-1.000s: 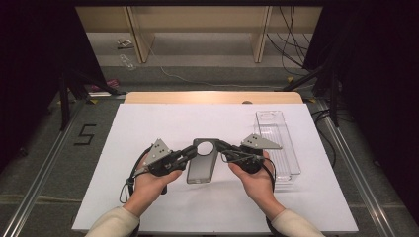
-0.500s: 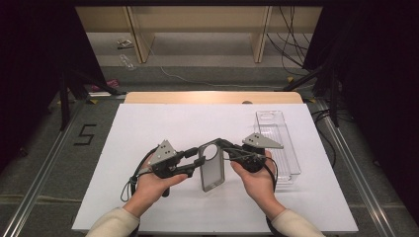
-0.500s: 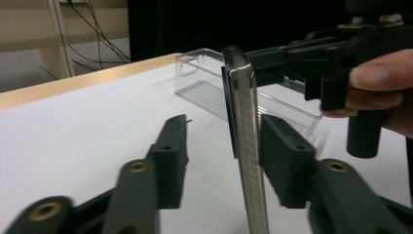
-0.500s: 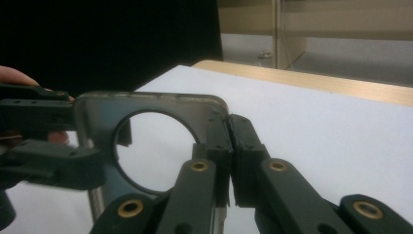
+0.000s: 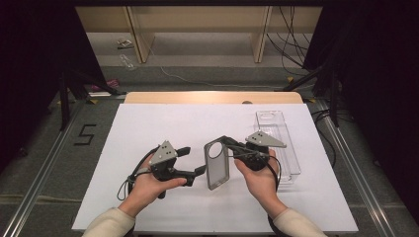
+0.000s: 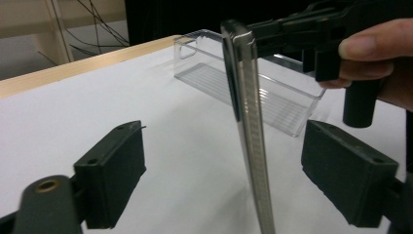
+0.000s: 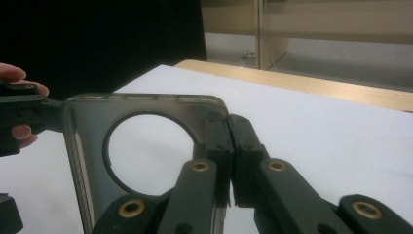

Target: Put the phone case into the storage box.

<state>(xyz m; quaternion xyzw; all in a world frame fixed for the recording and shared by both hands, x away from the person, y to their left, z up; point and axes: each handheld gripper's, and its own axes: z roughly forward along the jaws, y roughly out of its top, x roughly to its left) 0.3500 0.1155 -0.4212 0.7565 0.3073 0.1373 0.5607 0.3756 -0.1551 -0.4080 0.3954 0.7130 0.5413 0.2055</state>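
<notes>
A smoky translucent phone case with a round camera hole hangs above the white table. My right gripper is shut on its top corner; the right gripper view shows the pads pinching the case's rim. My left gripper sits just left of the case. Its jaws have just been opening. In the left gripper view, the thin edge of the case stands between the two wide-apart pads, touching neither. The right gripper grips the case from above there.
A clear plastic box lies on the table's right side, just behind the right hand, and shows beyond the case. The white table top ends in a wooden strip at the far edge. Shelving stands beyond.
The left jaws have let go of the case and spread wide. The case has swung from lying flat between both grippers to hanging nearly on edge from the right gripper.
</notes>
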